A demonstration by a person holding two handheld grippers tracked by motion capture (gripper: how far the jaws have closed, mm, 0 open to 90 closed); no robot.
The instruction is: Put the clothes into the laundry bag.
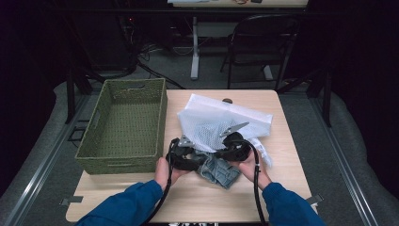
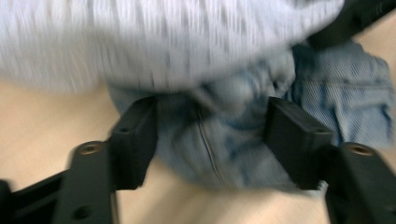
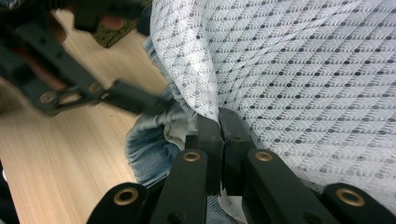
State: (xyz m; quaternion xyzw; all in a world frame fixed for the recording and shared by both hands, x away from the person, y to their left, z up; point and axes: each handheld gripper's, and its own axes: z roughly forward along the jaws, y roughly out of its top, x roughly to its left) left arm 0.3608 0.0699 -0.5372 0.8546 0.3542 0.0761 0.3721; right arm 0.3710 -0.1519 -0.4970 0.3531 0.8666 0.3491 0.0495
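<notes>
A white mesh bag (image 1: 211,122) lies crumpled on the wooden table (image 1: 197,202), over a small piece of blue denim clothing (image 1: 219,170). My right gripper (image 3: 219,123) is shut on the edge of the mesh bag (image 3: 303,70), with the denim (image 3: 144,149) just below it. My left gripper (image 2: 212,140) stands open, its black jaws on either side of a bunched part of the denim (image 2: 224,154), under the mesh (image 2: 163,37). In the high view both hands hold the grippers close together, the left gripper (image 1: 188,160) and the right gripper (image 1: 226,150), at the bag's near edge.
A green woven basket (image 1: 123,122) stands at the table's left side, close to my left hand. Bare wood runs along the table's near edge. A dark chair (image 1: 261,42) and a desk leg stand on the floor beyond the table.
</notes>
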